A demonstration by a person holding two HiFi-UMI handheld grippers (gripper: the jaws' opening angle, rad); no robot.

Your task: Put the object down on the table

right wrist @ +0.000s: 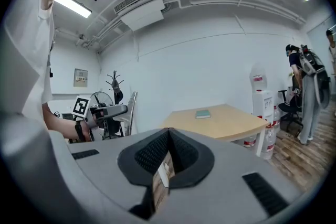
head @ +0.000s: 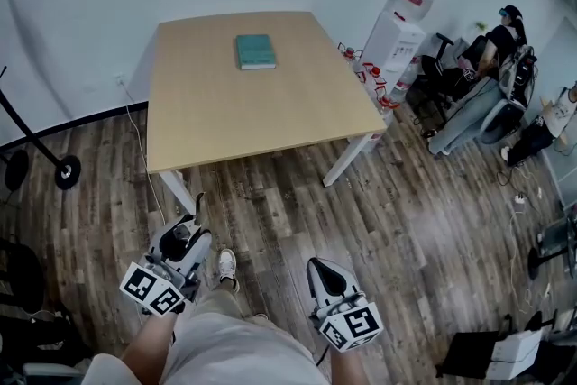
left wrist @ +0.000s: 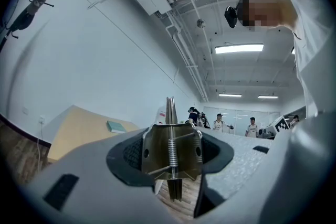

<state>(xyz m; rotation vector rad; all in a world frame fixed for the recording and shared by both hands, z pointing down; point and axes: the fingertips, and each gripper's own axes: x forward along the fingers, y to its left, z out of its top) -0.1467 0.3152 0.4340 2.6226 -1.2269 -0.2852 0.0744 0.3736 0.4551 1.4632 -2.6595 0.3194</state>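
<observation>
Open floor led to the tabletop, bare except for a teal book near its far edge; a water dispenser crowded its right corner.

The book is teal; the table is pale tan wood. The floor shows grey-brown planks. The left gripper and right gripper are grey and white, each with 1 black-and-white square-marker cube. The metal clip is silver. The water dispenser is white.
</observation>
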